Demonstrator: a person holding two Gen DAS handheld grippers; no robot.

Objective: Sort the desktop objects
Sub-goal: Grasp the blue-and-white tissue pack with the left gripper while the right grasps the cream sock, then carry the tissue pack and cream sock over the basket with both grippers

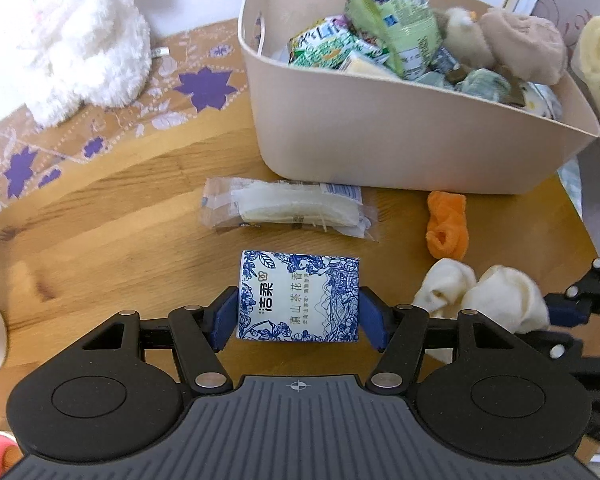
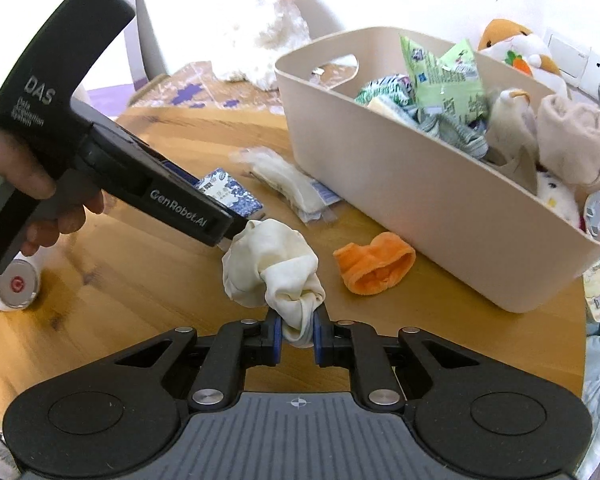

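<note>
My left gripper (image 1: 299, 322) is shut on a blue-and-white tissue pack (image 1: 298, 296), one blue pad against each short side. In the right wrist view the same pack (image 2: 228, 194) sits at the tip of the left tool, which a hand (image 2: 40, 200) holds. My right gripper (image 2: 296, 336) is shut on the lower end of a cream sock bundle (image 2: 272, 268), which bulges above the pads. That bundle (image 1: 480, 300) also shows at the right of the left wrist view. An orange sock (image 2: 376, 268) lies on the wooden table beside the beige bin (image 2: 380, 180).
The beige bin (image 1: 380, 140) holds snack packets, socks and a small plush. A clear packet of white pads (image 1: 288, 208) lies in front of it. A white plush rabbit (image 1: 80, 40) sits on a patterned cloth (image 1: 100, 132) at the far left. A round white device (image 2: 18, 284) rests near the left edge.
</note>
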